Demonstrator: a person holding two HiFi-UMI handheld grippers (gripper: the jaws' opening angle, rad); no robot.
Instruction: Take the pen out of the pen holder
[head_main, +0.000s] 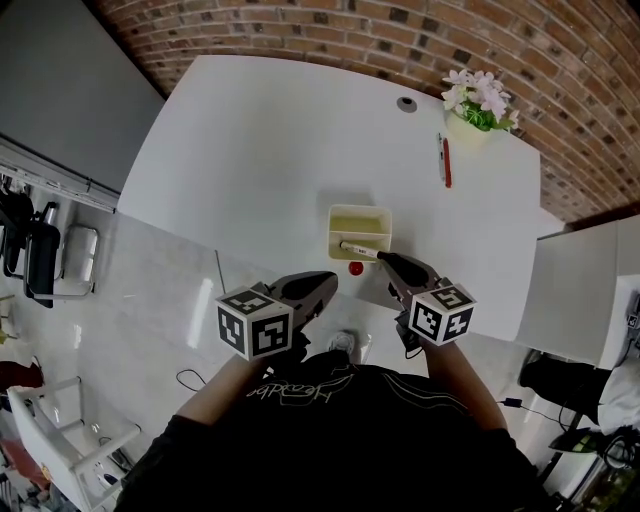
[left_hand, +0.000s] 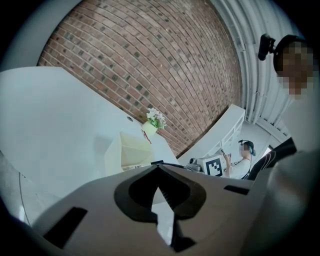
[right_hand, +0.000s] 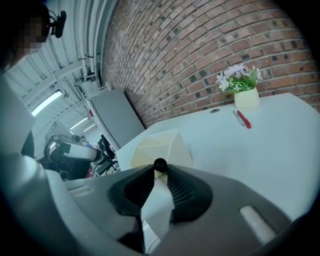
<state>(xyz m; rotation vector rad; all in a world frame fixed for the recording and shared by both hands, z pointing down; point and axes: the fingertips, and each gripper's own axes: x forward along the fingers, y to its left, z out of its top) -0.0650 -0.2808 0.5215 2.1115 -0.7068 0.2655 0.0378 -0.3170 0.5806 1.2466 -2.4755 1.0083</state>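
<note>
I am pinching the black end of the white marker pen (head_main: 357, 246) between the jaws of my right gripper (head_main: 386, 259). The pen is lying almost flat across the near side of the pale yellow square plastic pen holder (head_main: 337, 222), which is standing on the white worktop (head_main: 270, 140). I am holding my left gripper (head_main: 326, 282) near the holder's near left corner, its jaws pressed together on nothing. A small red object (head_main: 355, 268) is sitting between the two grippers.
</note>
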